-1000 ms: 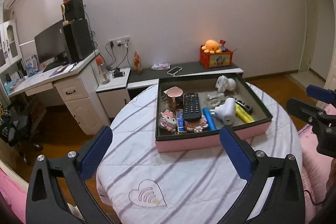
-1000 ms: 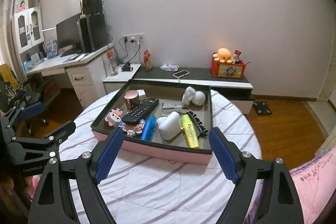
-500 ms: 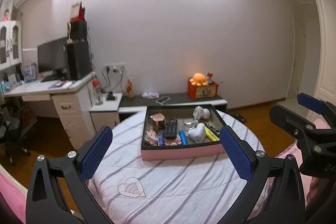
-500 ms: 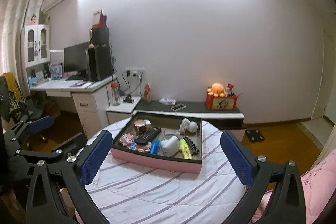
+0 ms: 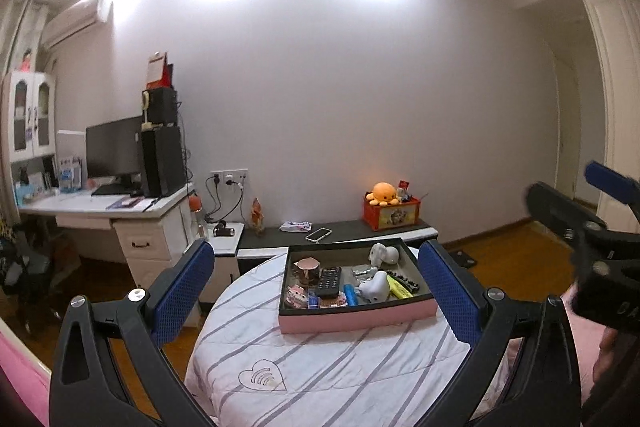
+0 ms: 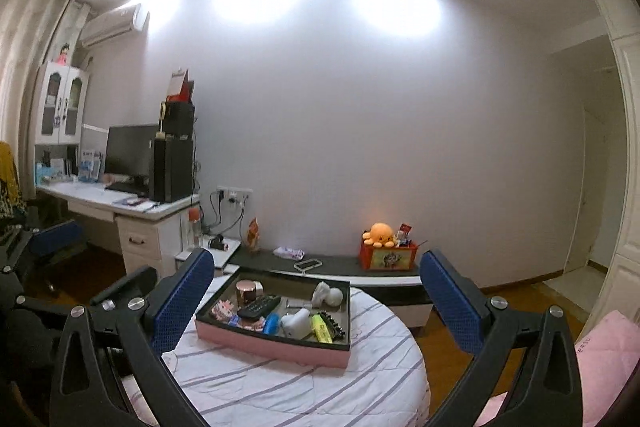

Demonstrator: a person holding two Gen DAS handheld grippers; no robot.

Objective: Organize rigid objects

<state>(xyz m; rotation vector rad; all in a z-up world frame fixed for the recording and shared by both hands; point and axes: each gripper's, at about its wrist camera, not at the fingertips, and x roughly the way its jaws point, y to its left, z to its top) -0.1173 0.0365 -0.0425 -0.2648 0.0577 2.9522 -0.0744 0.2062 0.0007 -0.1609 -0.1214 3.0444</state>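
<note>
A: Both hand-held grippers hang well back from the round counter (image 5: pixel 320 367), don't they? The left hand-held gripper (image 5: pixel 316 287) has its blue pads spread wide with nothing between them but the view of the tray.

B: Same with the right hand-held gripper (image 6: pixel 316 291): jaws fully apart, empty. From its side the tray (image 6: pixel 272 345) sits at about twelve o'clock, on the far half of the striped cloth.

A: And everything is inside that tray (image 5: pixel 356 319) already. The remote (image 5: pixel 328 281) lies near the middle, a copper cup (image 5: pixel 307 267) at its ten o'clock, a white figure (image 5: pixel 383 254) up at the two o'clock corner.

B: The blue tube (image 6: pixel 271 323), the white gadget (image 6: pixel 296 321) and the yellow highlighter (image 6: pixel 322 327) crowd the near edge, with a black hair clip (image 6: pixel 335 325) touching the highlighter's right side.

A: So if more sorting is meant, I'd judge the next reach should go for something with open space around it.

B: The remote, I'd say. Come in from above, pads across its narrow width, low enough to clear the tray wall.

A: And keep the other hand-held gripper out of the way; they'd crowd each other over so small a tray.

B: The hair clip and highlighter look risky: pinch one and the other probably drags along.
</note>
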